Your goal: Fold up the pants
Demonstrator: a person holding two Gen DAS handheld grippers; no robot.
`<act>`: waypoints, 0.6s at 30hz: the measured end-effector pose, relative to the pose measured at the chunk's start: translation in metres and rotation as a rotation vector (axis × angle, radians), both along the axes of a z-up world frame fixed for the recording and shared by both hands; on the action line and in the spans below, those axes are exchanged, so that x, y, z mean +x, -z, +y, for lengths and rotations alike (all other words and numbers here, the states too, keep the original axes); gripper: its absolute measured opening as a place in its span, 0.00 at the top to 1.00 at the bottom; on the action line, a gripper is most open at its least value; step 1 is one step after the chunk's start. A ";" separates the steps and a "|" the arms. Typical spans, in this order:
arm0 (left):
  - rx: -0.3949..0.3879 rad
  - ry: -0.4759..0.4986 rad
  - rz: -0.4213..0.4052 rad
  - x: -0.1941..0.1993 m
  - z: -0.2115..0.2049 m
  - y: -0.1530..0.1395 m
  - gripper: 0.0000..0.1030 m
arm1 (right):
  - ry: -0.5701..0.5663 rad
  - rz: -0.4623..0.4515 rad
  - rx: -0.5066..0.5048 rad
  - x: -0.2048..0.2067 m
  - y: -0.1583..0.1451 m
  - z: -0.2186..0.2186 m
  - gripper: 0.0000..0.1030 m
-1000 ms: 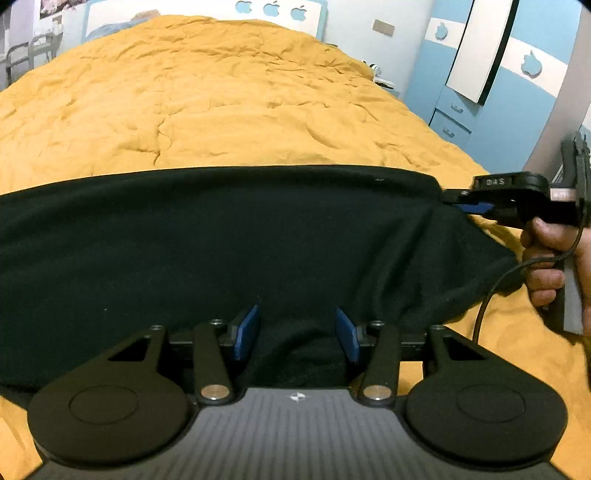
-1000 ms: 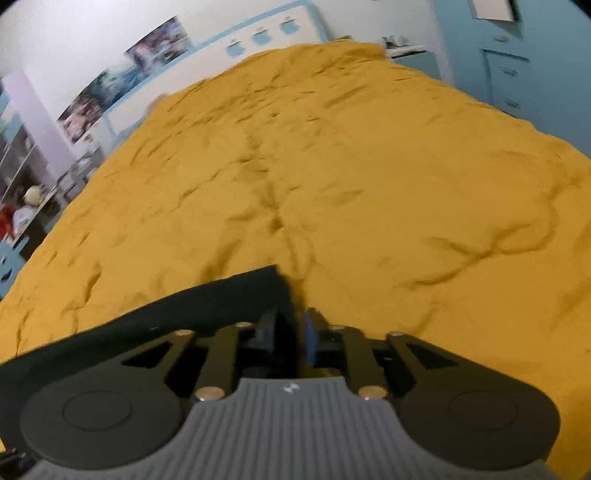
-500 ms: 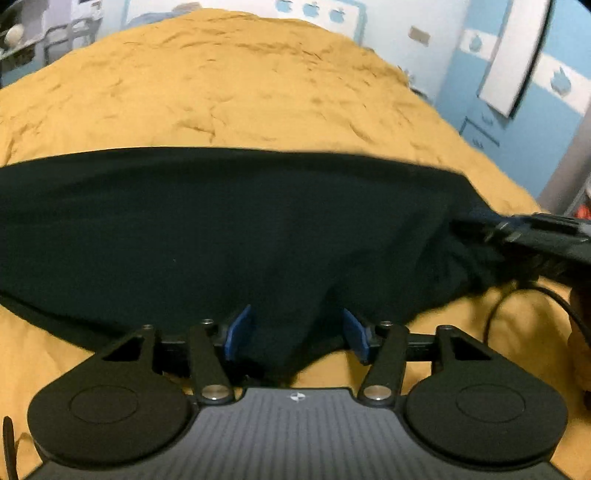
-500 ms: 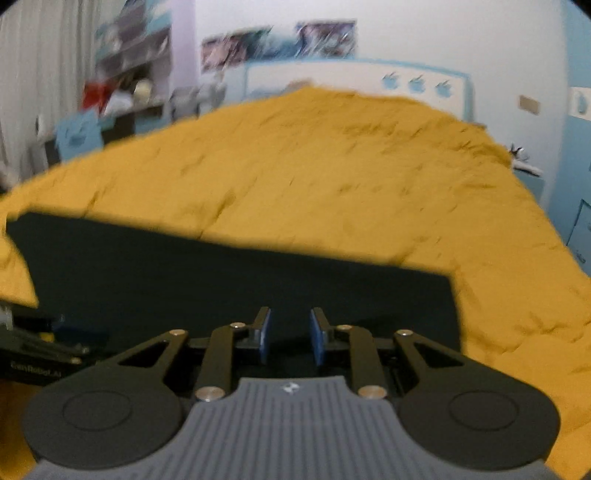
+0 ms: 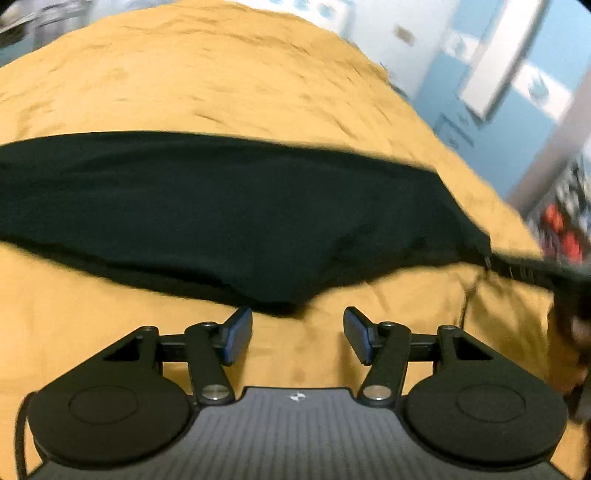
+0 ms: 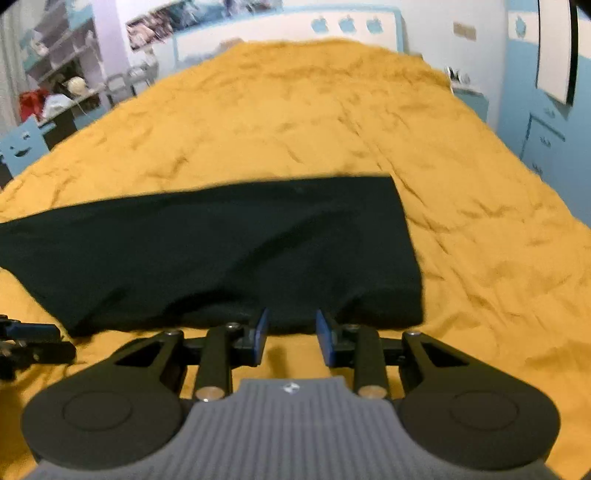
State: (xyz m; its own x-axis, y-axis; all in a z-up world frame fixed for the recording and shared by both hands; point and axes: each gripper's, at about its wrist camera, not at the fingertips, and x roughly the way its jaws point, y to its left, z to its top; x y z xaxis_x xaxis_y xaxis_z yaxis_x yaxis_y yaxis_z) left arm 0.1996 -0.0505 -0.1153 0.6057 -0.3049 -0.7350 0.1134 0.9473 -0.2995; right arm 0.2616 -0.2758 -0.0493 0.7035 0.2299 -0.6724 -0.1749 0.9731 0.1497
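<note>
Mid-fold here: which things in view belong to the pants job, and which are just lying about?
Part of the job:
- black pants, lying on the orange bedspread
- left gripper, fingers open
- right gripper, fingers open

Just lying about:
- blue wardrobe
- cluttered shelves
- wall posters

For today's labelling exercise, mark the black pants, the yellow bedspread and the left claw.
black pants (image 6: 229,251), right wrist view, middle of the folded cloth.
yellow bedspread (image 6: 295,110), right wrist view, bare wrinkled area beyond the pants.
left claw (image 5: 297,334), left wrist view, midway between its fingertips.
</note>
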 end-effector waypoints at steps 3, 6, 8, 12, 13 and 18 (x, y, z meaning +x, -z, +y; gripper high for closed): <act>-0.069 -0.161 -0.038 -0.009 0.066 -0.014 0.34 | -0.007 -0.040 0.029 -0.016 -0.003 0.010 0.73; -0.177 -0.381 -0.019 -0.011 0.160 -0.018 0.32 | -0.031 -0.067 0.025 -0.017 -0.005 0.023 0.73; -0.254 -0.499 -0.004 -0.012 0.218 -0.016 0.32 | -0.054 -0.079 0.025 -0.017 -0.007 0.038 0.72; -0.343 -0.729 -0.009 -0.017 0.325 -0.008 0.32 | -0.114 -0.099 0.032 -0.014 -0.014 0.086 0.70; -0.372 -0.780 -0.022 -0.019 0.346 -0.006 0.32 | -0.132 -0.104 0.034 -0.013 -0.016 0.105 0.69; -0.570 -1.036 -0.055 -0.020 0.432 0.029 0.28 | -0.228 -0.109 0.055 0.006 -0.026 0.196 0.68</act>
State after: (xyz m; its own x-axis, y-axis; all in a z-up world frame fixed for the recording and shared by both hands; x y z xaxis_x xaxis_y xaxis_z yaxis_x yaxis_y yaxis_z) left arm 0.1795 0.3811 -0.1446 0.7835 0.0749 -0.6168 -0.6037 0.3269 -0.7271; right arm 0.2675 -0.0798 -0.0230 0.6970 0.4253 -0.5773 -0.4073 0.8975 0.1694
